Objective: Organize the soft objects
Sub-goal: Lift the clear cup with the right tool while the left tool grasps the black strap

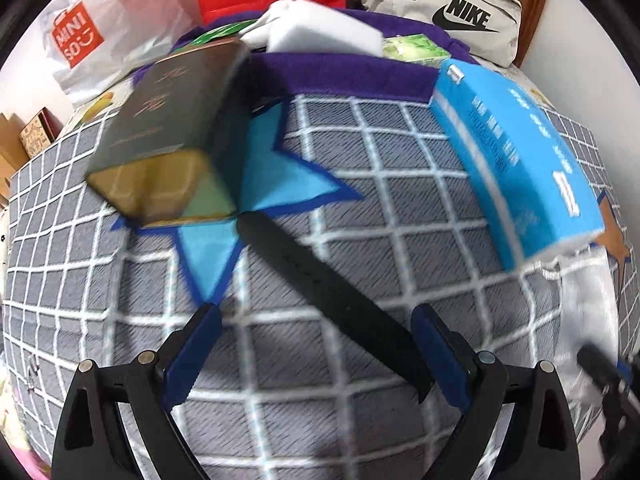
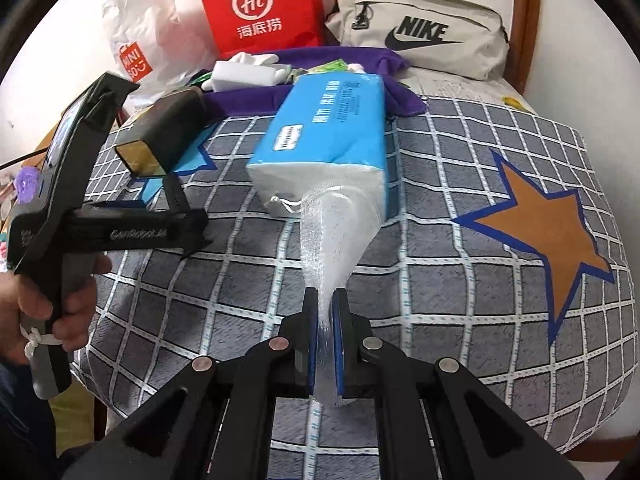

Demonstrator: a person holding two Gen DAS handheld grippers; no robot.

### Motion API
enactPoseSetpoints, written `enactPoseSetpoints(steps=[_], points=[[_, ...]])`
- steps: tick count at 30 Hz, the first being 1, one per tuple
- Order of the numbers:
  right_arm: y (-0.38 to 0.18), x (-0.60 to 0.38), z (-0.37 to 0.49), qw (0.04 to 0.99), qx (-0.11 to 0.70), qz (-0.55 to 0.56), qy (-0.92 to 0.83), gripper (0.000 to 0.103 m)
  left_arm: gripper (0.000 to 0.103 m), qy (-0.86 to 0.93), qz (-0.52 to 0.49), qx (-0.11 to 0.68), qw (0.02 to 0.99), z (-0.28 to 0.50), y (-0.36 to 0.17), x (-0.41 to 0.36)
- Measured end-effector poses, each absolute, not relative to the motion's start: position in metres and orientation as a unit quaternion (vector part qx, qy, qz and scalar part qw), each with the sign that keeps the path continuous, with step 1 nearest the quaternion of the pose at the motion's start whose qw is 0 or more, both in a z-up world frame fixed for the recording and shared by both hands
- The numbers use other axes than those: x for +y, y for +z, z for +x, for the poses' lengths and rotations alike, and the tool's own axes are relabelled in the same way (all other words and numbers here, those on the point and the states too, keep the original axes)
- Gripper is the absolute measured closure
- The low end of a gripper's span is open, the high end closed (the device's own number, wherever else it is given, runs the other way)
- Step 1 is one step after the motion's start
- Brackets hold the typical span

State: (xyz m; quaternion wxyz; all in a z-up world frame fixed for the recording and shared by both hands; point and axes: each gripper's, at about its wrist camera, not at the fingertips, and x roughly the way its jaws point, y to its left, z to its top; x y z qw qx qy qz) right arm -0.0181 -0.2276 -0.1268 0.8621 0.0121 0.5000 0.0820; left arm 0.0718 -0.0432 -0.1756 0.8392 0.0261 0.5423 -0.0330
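My right gripper (image 2: 326, 296) is shut on the narrow end of a white mesh drawstring bag (image 2: 336, 232). The bag stretches from the jaws to the near end of a blue tissue pack (image 2: 324, 132). My left gripper (image 1: 320, 340) stands open just above the checked cloth. A black strap (image 1: 328, 296) lies slantwise between its blue pads (image 1: 204, 344) and runs under the right one. A dark box with a gold end (image 1: 172, 136) lies beyond the strap, to the left. Further back, a white sponge block (image 1: 320, 32) rests on a purple cloth (image 1: 340, 76).
A grey checked cover with star patches (image 2: 440, 240) spreads over the seat. Behind stand a red paper bag (image 2: 260, 8), a white Miniso plastic bag (image 2: 140, 40) and a beige Nike pouch (image 2: 420, 28). Green packets (image 1: 416, 48) lie on the purple cloth. A hand (image 2: 52, 300) holds the left gripper.
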Motion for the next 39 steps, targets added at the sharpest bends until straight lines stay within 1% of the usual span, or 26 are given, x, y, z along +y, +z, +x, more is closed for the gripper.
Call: enactPoseSetpoints(steps=[5, 10, 13, 17, 19, 20, 24, 29, 30, 32, 35, 37, 39], points=[[-0.125, -0.214, -0.02, 0.864, 0.494, 0.008, 0.099, 0.096, 0.007, -0.012, 0.007, 0.552, 0.834, 0.053, -0.173, -0.008], [-0.124, -0.205, -0.022, 0.863, 0.492, 0.002, 0.112, 0.096, 0.012, -0.011, -0.036, 0.546, 0.837, 0.047, -0.168, 0.016], [-0.123, -0.203, -0.022, 0.862, 0.493, -0.002, 0.115, 0.096, 0.012, -0.034, -0.061, 0.541, 0.838, 0.054, -0.165, 0.009], [-0.122, -0.204, -0.022, 0.863, 0.493, -0.004, 0.111, 0.096, 0.012, -0.041, -0.027, 0.542, 0.839, 0.063, -0.17, -0.023], [-0.122, -0.206, -0.022, 0.862, 0.495, -0.003, 0.107, 0.096, 0.008, -0.021, 0.027, 0.545, 0.838, 0.067, -0.177, -0.042], [-0.122, -0.207, -0.022, 0.862, 0.496, -0.002, 0.105, 0.096, 0.005, -0.016, 0.041, 0.539, 0.841, 0.066, -0.178, -0.046], [-0.122, -0.208, -0.024, 0.862, 0.496, 0.0, 0.104, 0.096, 0.001, -0.015, 0.029, 0.538, 0.843, 0.062, -0.181, -0.03], [-0.121, -0.203, -0.025, 0.863, 0.493, -0.001, 0.11, 0.096, 0.001, 0.005, 0.015, 0.549, 0.836, 0.048, -0.179, 0.007], [-0.121, -0.202, -0.024, 0.863, 0.493, -0.001, 0.112, 0.096, 0.003, 0.004, 0.009, 0.55, 0.835, 0.047, -0.178, 0.013], [-0.121, -0.201, -0.024, 0.863, 0.492, 0.0, 0.116, 0.096, 0.004, -0.004, 0.002, 0.546, 0.838, 0.046, -0.176, 0.015], [-0.122, -0.198, -0.024, 0.862, 0.493, -0.002, 0.121, 0.096, 0.006, -0.017, 0.012, 0.539, 0.842, 0.046, -0.178, 0.01], [-0.122, -0.198, -0.023, 0.861, 0.493, -0.002, 0.122, 0.096, 0.009, -0.023, 0.021, 0.533, 0.845, 0.055, -0.177, 0.001], [-0.121, -0.198, -0.023, 0.862, 0.492, -0.001, 0.122, 0.096, 0.019, -0.029, 0.032, 0.523, 0.851, 0.059, -0.176, -0.006]])
